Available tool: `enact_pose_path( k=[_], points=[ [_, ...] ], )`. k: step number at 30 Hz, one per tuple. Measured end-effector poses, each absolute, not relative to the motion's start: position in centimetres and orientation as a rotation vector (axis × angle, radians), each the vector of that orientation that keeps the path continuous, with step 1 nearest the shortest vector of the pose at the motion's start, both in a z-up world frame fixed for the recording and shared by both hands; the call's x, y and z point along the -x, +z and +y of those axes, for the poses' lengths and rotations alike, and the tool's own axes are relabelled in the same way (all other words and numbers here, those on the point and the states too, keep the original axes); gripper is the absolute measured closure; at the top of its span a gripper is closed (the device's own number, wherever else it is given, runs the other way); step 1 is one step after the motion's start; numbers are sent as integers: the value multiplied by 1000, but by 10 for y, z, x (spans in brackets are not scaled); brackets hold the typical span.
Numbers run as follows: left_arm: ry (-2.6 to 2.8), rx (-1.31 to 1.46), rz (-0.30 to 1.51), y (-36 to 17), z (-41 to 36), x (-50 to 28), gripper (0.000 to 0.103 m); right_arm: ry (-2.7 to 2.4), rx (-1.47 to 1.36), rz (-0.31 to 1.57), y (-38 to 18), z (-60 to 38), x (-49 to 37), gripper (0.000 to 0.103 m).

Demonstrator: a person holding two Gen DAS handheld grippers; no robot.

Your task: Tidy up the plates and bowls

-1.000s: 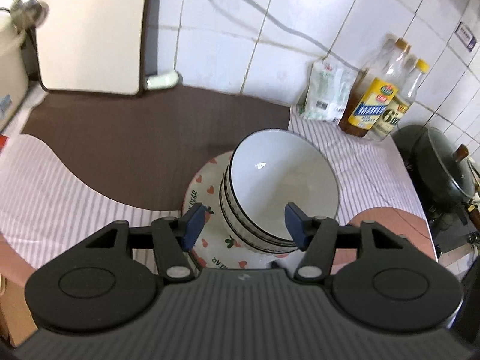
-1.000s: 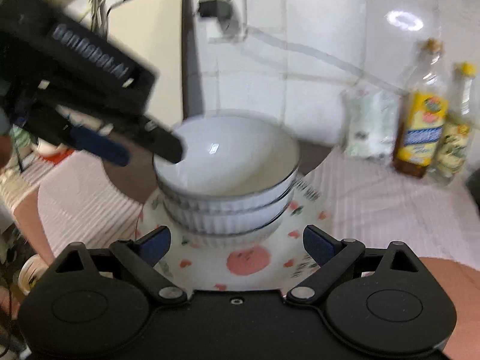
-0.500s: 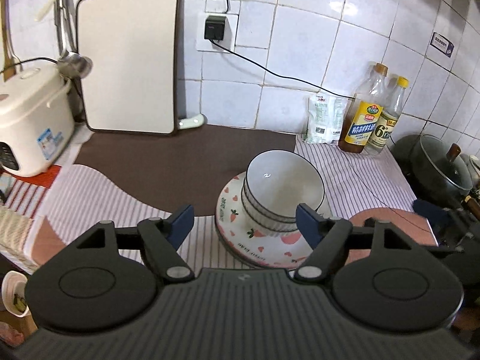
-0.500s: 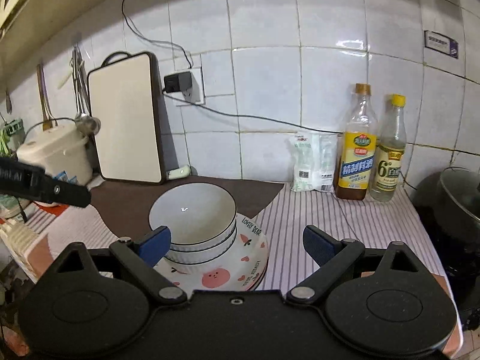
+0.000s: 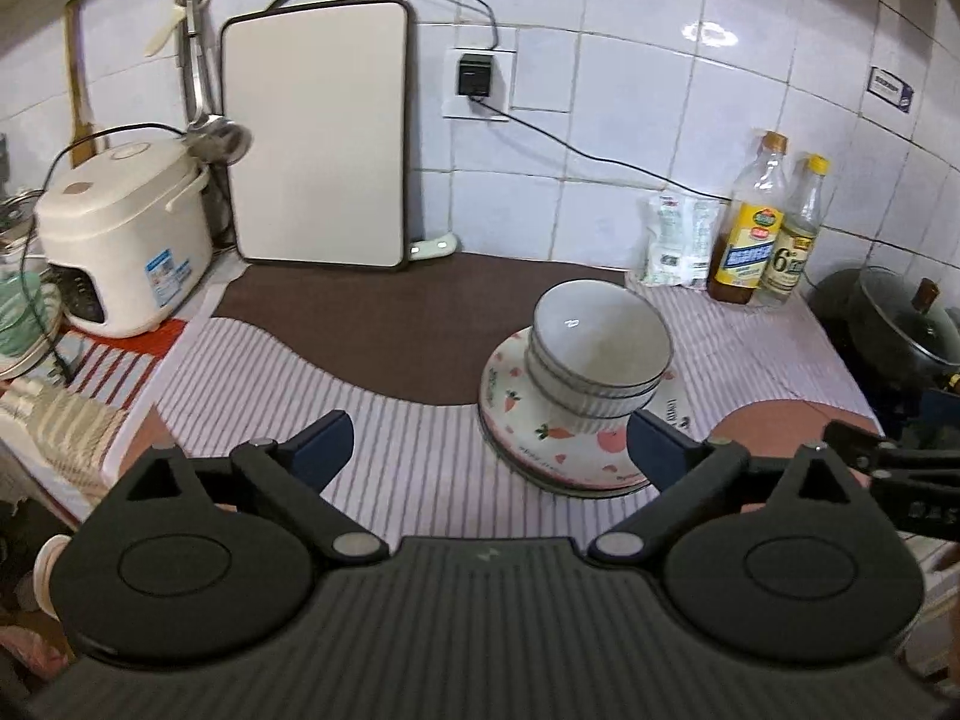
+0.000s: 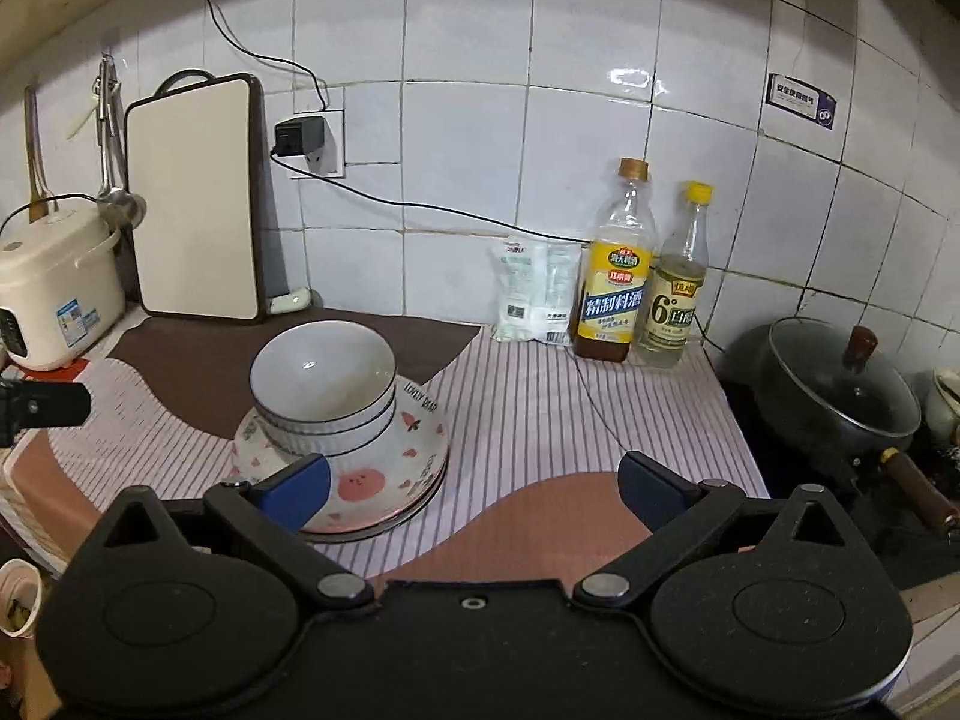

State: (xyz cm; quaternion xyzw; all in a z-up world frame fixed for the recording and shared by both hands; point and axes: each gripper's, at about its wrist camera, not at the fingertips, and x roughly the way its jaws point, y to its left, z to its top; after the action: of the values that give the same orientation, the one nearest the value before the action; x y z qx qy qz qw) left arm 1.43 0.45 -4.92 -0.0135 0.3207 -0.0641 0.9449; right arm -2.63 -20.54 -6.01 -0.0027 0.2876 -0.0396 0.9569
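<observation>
Domestic kitchen: tiled wall behind a counter (image 6: 540, 408); rice cooker (image 5: 120, 240) left of the upright cutting board (image 5: 318, 144), condiment bottles (image 6: 618, 264) and lidded pot (image 6: 834, 396) to its right.

Handheld gripper hardware, matte black throughout.

Left gripper (image 5: 489, 444): ribbed dark-grey central housing with a small pale mark at its top edge; two rounded black side lobes, each embossed with an oval ring; triangular cut-outs in the link arms; silver pivot screws at the joints; dark blue pads on the fingers (image 5: 321, 444). Right gripper (image 6: 474, 483): smooth black housing with one small screw hole near the top centre; same lobes, triangular cut-outs and silver pivots; blue pads on the fingers (image 6: 297, 489).
</observation>
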Motion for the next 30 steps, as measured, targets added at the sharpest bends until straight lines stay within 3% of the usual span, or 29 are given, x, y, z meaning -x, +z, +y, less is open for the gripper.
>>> enact_pose_path(
  k=[30],
  points=[
    [-137,-21,602,-57,11,15,4,-98,20,576,-56,-198,58,0]
  ],
)
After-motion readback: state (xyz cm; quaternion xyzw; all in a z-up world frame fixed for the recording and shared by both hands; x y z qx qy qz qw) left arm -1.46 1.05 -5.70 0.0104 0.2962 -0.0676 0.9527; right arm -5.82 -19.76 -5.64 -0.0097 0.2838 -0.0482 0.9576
